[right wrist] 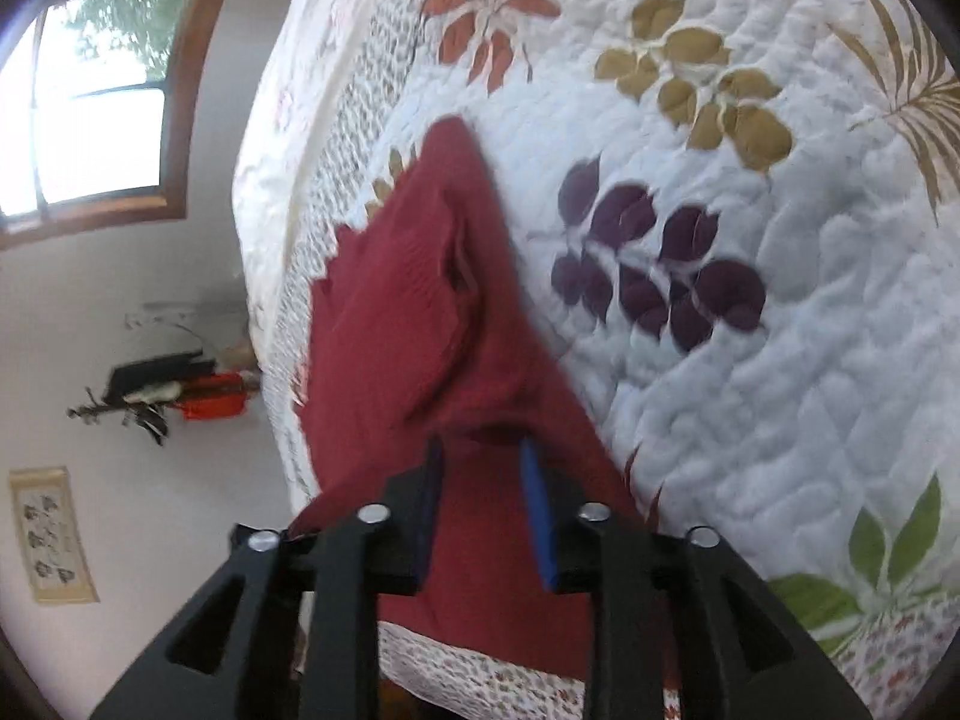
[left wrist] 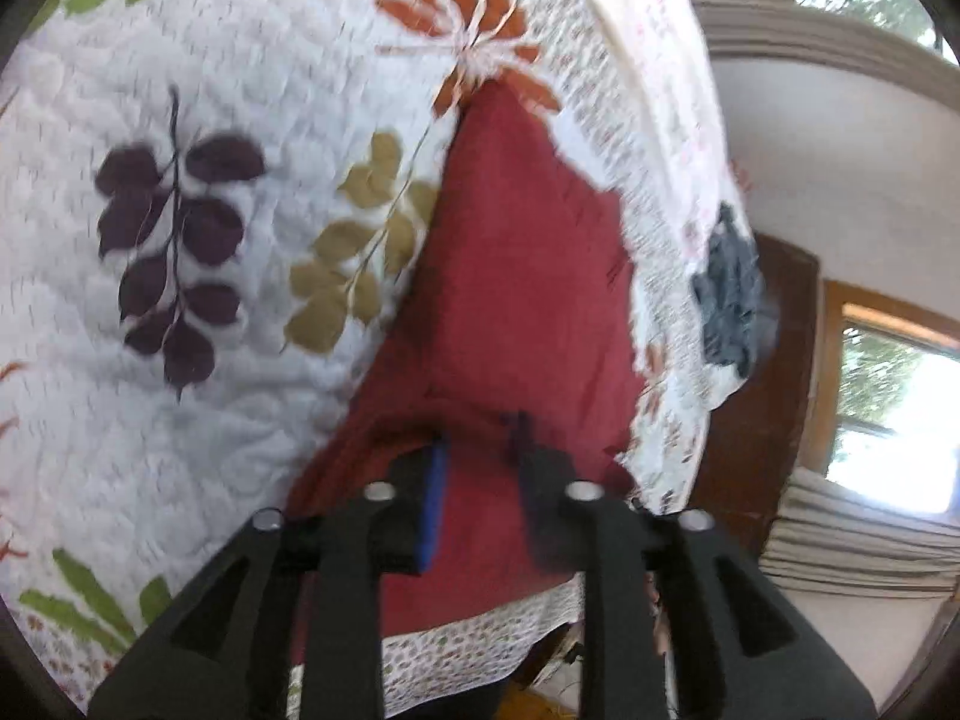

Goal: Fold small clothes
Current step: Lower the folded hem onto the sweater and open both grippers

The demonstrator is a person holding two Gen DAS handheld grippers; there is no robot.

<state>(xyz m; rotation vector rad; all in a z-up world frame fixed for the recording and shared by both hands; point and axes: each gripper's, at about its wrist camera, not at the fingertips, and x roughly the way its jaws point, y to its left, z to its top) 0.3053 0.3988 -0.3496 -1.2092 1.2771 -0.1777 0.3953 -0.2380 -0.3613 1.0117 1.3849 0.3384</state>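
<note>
Clearly Between the Fingers: A Red Garment on the Quilt

Both grippers meet the dark red garment [left wrist: 510,276] at its near edge. The left gripper [left wrist: 480,450] has cloth bunched between its fingers, seemingly pinched; the right gripper [right wrist: 483,456] likewise, though blur leaves neither grip certain. The garment lies on a leaf-patterned quilt [left wrist: 252,60] near the bed's edge. A window [right wrist: 90,114] shows beyond.

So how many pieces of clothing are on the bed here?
2. A red garment lies near the quilt's edge, under both grippers; a dark blue-grey one sits at the bed's far corner. Others may be out of frame.
</note>
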